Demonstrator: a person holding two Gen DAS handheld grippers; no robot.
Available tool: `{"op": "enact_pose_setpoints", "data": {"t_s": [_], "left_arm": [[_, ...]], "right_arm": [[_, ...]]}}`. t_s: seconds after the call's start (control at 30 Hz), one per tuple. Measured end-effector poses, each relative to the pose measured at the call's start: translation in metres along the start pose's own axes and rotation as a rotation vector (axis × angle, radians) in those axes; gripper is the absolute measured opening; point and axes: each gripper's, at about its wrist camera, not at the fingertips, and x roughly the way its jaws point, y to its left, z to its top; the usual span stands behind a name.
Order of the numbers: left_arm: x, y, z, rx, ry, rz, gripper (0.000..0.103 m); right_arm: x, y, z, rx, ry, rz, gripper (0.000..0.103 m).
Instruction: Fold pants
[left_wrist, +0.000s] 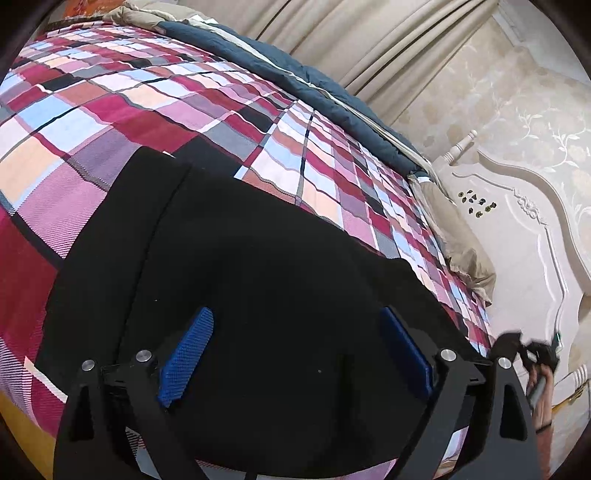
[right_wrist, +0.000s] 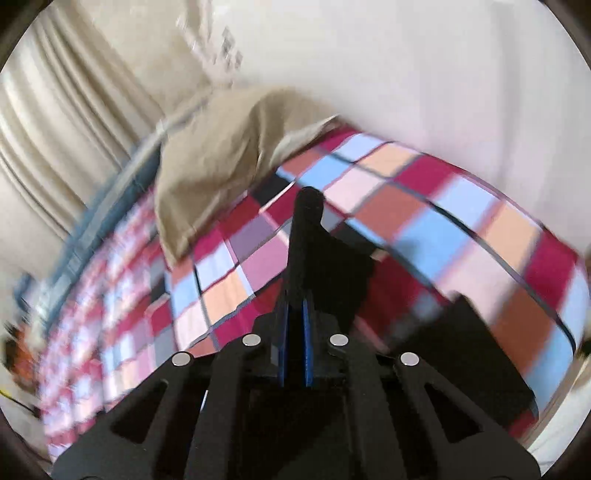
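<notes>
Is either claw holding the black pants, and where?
The right gripper pinches a bunched fold of the black pants; which part is unclear. The left gripper holds nothing.

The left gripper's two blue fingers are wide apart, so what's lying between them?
In the left wrist view, the flat black pants on the checked bedspread fill the gap between the left gripper and its blue fingers; neither finger presses them.

Your pants (left_wrist: 236, 258) lie on the bed (left_wrist: 147, 110), spread under your left gripper (left_wrist: 295, 332) from its 6 o'clock toward 11. A pillow (left_wrist: 465, 254) rests at 3 o'clock against the headboard (left_wrist: 517, 229). A quilt (left_wrist: 295, 74) runs along the bed's far edge at 12 to 1, curtains (left_wrist: 351, 37) behind it.
</notes>
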Motion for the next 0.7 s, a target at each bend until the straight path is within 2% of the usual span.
{"op": "enact_pose_setpoints", "data": {"t_s": [0.07,0.2,0.37,0.5,0.6,0.67,0.7], "left_arm": [[0.0,0.001,0.0,-0.003,-0.002,-0.004,0.09],[0.0,-0.001,0.0,0.008,-0.005,0.002,0.091],[0.002,-0.003,-0.001,0.017,-0.005,0.01,0.092],[0.004,-0.005,-0.002,0.034,-0.001,0.024,0.093],[0.005,-0.006,-0.003,0.045,-0.006,0.03,0.093],[0.006,-0.008,-0.004,0.054,-0.01,0.036,0.094],[0.006,-0.008,-0.005,0.058,-0.011,0.04,0.094]], "right_arm": [[-0.029,-0.035,-0.009,0.084,-0.049,0.085,0.006],[-0.057,-0.09,-0.048,0.217,-0.08,0.135,0.006],[-0.043,-0.138,-0.09,0.328,-0.051,0.127,0.006],[-0.031,-0.162,-0.105,0.436,-0.047,0.206,0.006],[-0.03,-0.163,-0.107,0.465,-0.061,0.253,0.016],[-0.03,-0.161,-0.107,0.475,-0.068,0.3,0.033],[-0.03,-0.16,-0.109,0.48,-0.065,0.317,0.036]]}}
